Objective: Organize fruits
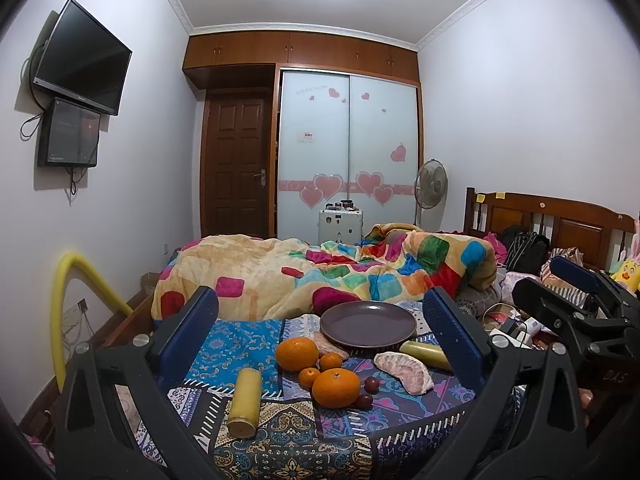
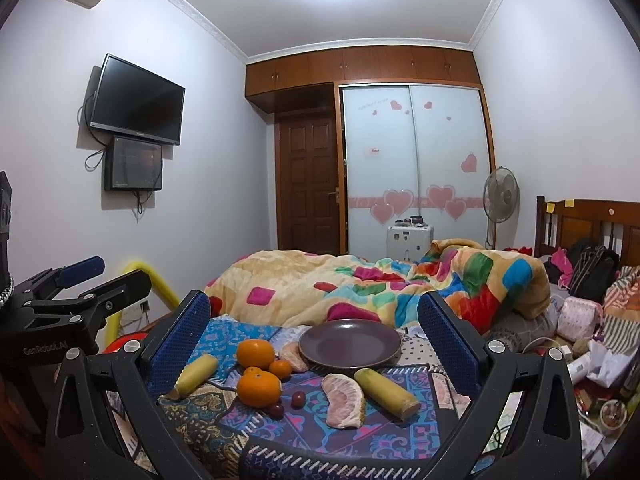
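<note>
Both jaws gape wide: left gripper (image 1: 320, 320) and right gripper (image 2: 314, 320) hover before the plate (image 2: 350, 342) (bare), oranges (image 2: 258, 389) beside it.

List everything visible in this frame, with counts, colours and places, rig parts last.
plate: 1, dark purple-brown, nothing on it, on the patterned cloth behind the fruit
oranges: 2 large, 2 small, orange, clustered left of the plate
grapes: 2, dark red, beside the front orange
pomelo segments: 2, pale pink, one in front of the plate, one at its left edge
yellow cylinders: 2, possibly sugarcane, one left, one right
blanket: 1, multicoloured, on the bed
TV: 1, black, left wall, smaller screen below
fan: 1, by the wardrobe
left gripper: open, blue pads
right gripper: open, blue pads
</note>
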Demonstrator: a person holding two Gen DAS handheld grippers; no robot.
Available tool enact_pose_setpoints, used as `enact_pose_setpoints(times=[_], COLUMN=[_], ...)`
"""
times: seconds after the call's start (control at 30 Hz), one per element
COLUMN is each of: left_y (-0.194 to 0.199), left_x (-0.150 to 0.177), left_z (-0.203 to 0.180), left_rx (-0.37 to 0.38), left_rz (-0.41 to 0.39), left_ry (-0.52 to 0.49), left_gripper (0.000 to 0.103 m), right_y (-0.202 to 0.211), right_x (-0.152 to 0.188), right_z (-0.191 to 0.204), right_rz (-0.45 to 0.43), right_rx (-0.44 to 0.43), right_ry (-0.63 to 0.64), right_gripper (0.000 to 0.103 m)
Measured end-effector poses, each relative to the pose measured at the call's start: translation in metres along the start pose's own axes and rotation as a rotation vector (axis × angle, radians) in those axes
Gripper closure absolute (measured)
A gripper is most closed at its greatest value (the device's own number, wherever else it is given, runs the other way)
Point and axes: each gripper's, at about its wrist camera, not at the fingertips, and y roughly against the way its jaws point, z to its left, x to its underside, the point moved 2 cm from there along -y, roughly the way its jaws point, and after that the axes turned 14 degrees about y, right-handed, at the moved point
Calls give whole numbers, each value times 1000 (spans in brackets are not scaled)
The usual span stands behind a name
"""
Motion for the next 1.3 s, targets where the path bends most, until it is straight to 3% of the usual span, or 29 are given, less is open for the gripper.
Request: enact_pose_setpoints(times=[1.3], left_y=[-7], left_x=[1], left_z=[0], left_rx=[-1], left_rz=[10], left_ry=[-5], left_gripper=[0], right_y=[1], right_x=[2], right_z=[-2], right_rz=[-2], right_rx=[-11], right_ry=[-9], right_gripper=[0])
